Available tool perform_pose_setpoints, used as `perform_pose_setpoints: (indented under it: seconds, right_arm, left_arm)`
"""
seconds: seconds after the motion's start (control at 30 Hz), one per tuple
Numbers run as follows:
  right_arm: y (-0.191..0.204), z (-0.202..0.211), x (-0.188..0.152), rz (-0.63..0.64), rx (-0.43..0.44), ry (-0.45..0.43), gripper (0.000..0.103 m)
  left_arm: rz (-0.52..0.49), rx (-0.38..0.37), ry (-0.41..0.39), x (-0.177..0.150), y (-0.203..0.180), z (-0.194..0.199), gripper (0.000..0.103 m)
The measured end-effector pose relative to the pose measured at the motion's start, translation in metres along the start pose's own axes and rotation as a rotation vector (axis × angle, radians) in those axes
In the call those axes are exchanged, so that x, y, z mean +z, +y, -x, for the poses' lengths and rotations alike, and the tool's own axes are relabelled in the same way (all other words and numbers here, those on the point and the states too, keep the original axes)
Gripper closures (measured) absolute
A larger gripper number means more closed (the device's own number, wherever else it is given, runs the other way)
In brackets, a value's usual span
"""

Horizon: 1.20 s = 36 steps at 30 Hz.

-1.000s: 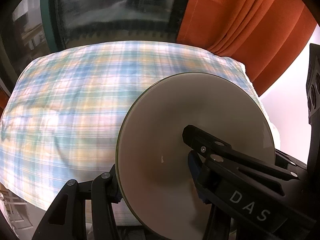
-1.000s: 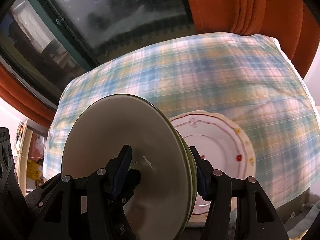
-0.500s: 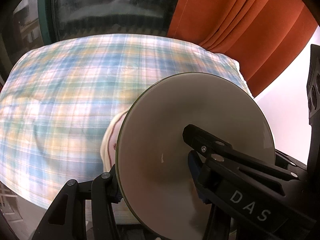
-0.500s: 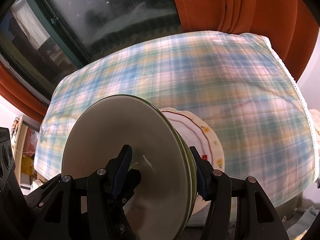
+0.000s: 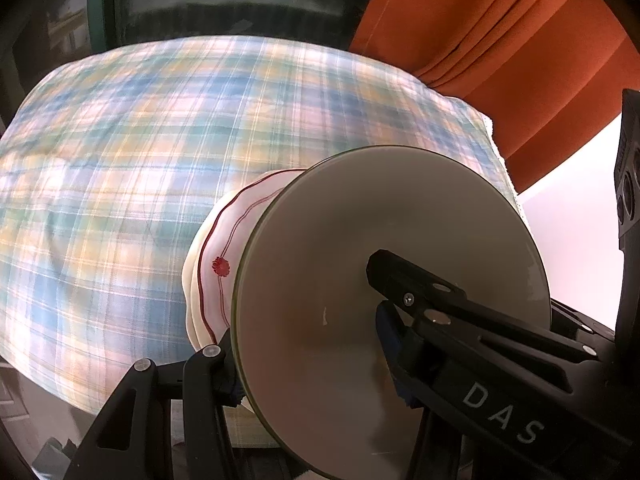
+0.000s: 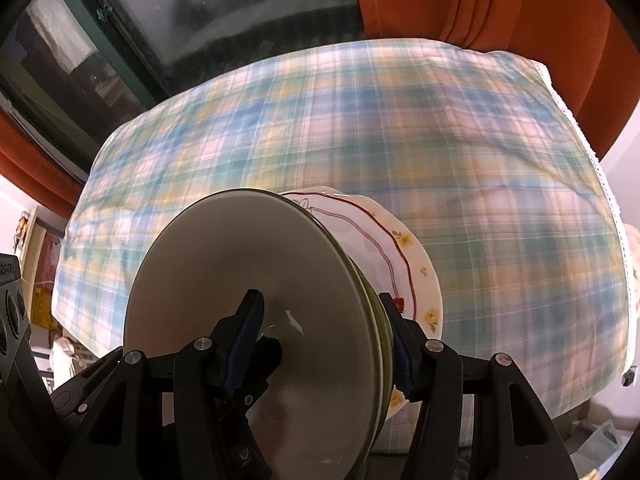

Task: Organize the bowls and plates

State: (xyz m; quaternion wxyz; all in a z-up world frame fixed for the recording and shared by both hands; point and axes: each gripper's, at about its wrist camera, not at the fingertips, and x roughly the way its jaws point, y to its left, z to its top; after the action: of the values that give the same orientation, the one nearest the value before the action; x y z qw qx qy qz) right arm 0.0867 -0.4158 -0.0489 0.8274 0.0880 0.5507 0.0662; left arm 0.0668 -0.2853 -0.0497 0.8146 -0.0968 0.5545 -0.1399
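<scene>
Both the left tongs [image 5: 308, 344] and right tongs [image 6: 324, 344] are pinching opposite rims of a green-edged bowl stack [image 6: 256, 304], sharing its weight directly above the floral plate [image 6: 400, 256] lying beyond them on the plaid-covered surface [image 6: 400, 128].

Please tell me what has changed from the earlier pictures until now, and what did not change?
Both grippers came down toward the checked tablecloth, carrying the grey-green plates. The flowered plate on the cloth, earlier absent from the left view, now shows beside them and looks nearer. Nothing was let go: the left gripper and right gripper stay clamped on the plates.
</scene>
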Motion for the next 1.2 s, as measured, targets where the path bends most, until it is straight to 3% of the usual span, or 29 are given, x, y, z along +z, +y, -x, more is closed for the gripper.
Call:
perform_pose_setpoints:
  seconds: [0.27,0.77,1.2]
  right_arm:
    - [-0.001,-0.019,0.010,-0.016,-0.003,0.056,0.044]
    - [-0.006,-0.033,0.030,-0.030,-0.006,0.068,0.044]
    - [-0.023,-0.029,0.012,-0.037,0.053,0.053,0.044]
  left_arm:
    - [0.007,0.007,0.058,0.013,0.010,-0.018,0.048]
    - [-0.055,0.029,0.060,0.029,0.005,-0.026,0.048]
    - [-0.098,0.136,0.018,0.012,-0.014,-0.025,0.041]
